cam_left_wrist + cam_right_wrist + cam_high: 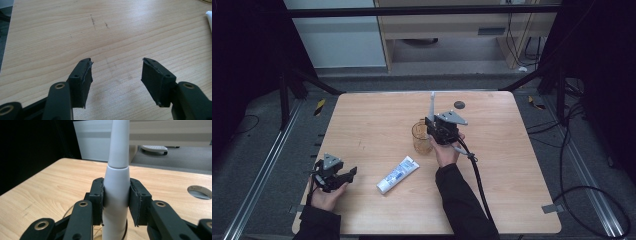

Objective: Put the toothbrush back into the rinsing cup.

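The right gripper (116, 200) pinches the toothbrush (117, 177) upright, just above the cup (422, 137) — lowering remains; the left gripper (116, 75) is spread, empty.

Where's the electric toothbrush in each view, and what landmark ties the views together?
High view: electric toothbrush stands upright at centre, above the glass cup, clamped in the right gripper.
Left gripper view: the toothbrush is not in it.
Right gripper view: centre, upright white shaft between the jaws.
Shared landmark: the wooden table.

Bare table (362, 125) ahead left gripper (343, 176); toothpaste tube (397, 174) right.
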